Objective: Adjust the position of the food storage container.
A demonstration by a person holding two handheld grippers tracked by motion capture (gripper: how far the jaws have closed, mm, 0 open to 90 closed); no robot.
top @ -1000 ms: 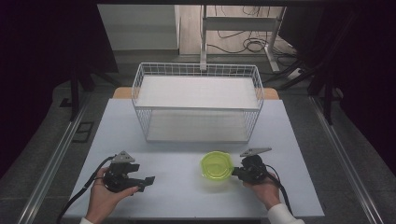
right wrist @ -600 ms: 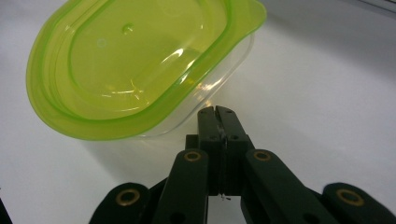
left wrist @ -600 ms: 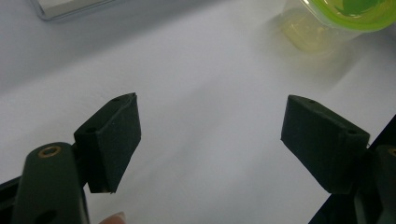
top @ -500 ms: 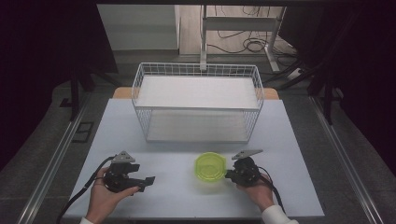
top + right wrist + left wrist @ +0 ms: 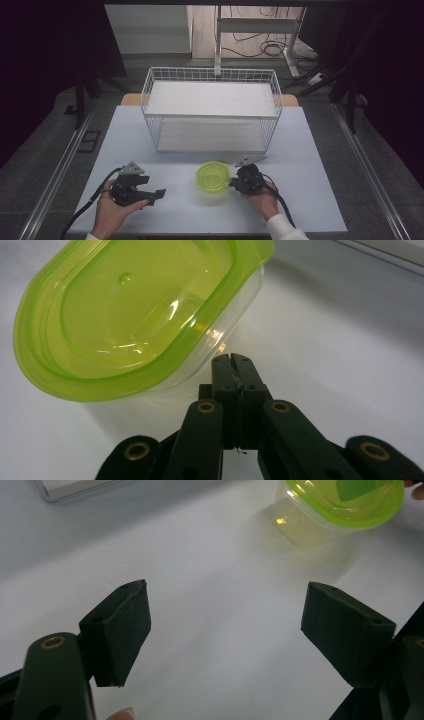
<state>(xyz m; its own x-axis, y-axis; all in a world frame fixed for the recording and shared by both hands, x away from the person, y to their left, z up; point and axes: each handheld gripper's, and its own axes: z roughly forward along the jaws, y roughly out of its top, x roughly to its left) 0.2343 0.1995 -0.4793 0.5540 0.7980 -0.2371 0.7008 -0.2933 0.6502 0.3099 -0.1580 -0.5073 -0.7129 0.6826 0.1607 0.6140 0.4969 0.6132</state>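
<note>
The white rectangular table [image 5: 310, 150] lies before me, and toward its far edge stands the white wire basket [image 5: 212, 107] with a pale flat board across it. Nearer to me, about midway between my hands, sits the round clear plastic container with a lime-green lid [image 5: 213, 176]. My right gripper [image 5: 234, 183] is just beside its right side, jaws pressed flat together with nothing between them, tips against the clear wall below the lid rim in the right gripper view. My left gripper [image 5: 161, 193] rests well apart to the left, jaws spread wide over bare tabletop, pointing toward the container.
</note>
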